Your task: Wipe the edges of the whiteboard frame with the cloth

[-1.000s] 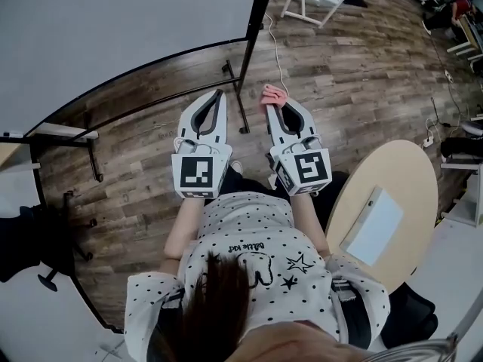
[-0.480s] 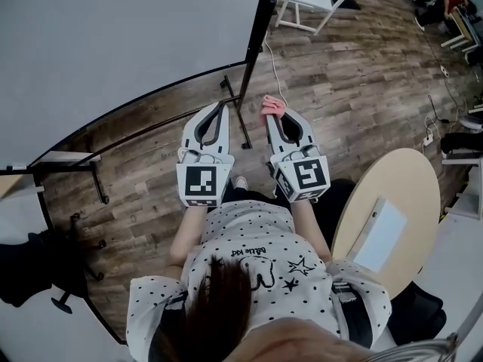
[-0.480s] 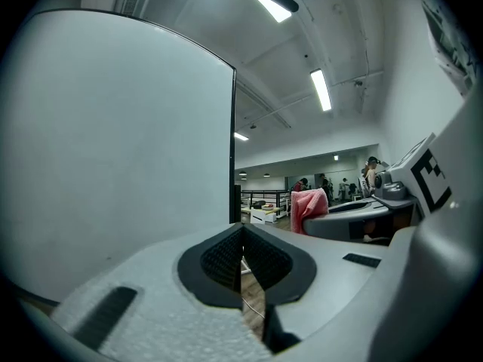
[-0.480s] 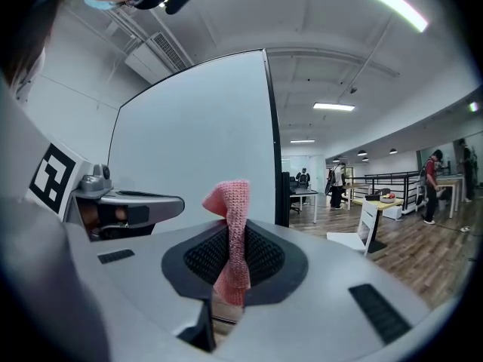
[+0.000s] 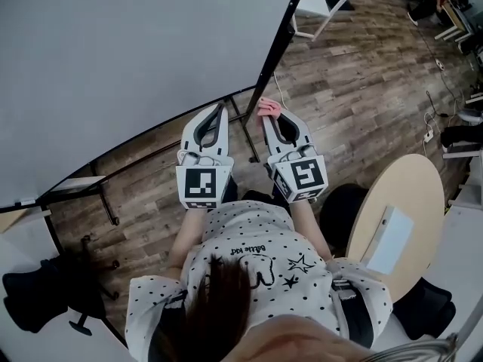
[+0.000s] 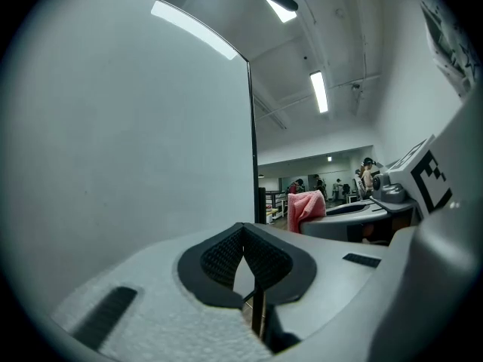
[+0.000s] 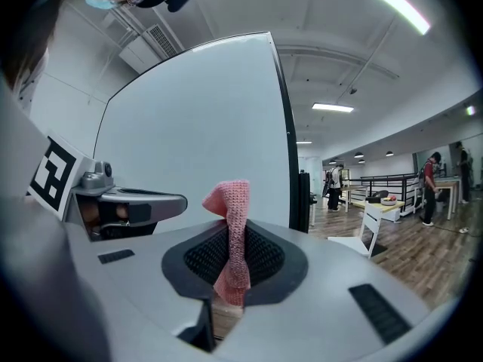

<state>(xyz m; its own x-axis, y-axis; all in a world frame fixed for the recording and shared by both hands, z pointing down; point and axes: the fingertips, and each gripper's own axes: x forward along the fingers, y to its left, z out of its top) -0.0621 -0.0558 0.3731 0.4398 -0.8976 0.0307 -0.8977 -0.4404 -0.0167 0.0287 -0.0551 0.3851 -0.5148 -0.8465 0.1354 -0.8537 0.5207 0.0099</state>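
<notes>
I held both grippers out in front of my chest, side by side and near each other, both pointing toward the lower right corner of the whiteboard (image 5: pixel 128 59). The left gripper (image 5: pixel 220 108) pointed forward with its marker cube toward me. Its jaws were together, with the tips meeting. The right gripper (image 5: pixel 269 116) stood just to the right of it, turned a little inward, and its jaws were clamped on the cloth (image 7: pixel 232 202). The cloth was pink and knitted, gathered into a narrow strip. It was pinched at the middle: one end rose above the jaw tips and bent over to the left, and the other end hung down in the opening between the pads. In the head view the cloth was just beside the black frame (image 5: pixel 281 44), near the bottom of the board's right edge; I could not tell if it touched the frame. Under the grippers was a wooden floor (image 5: pixel 362 104).
</notes>
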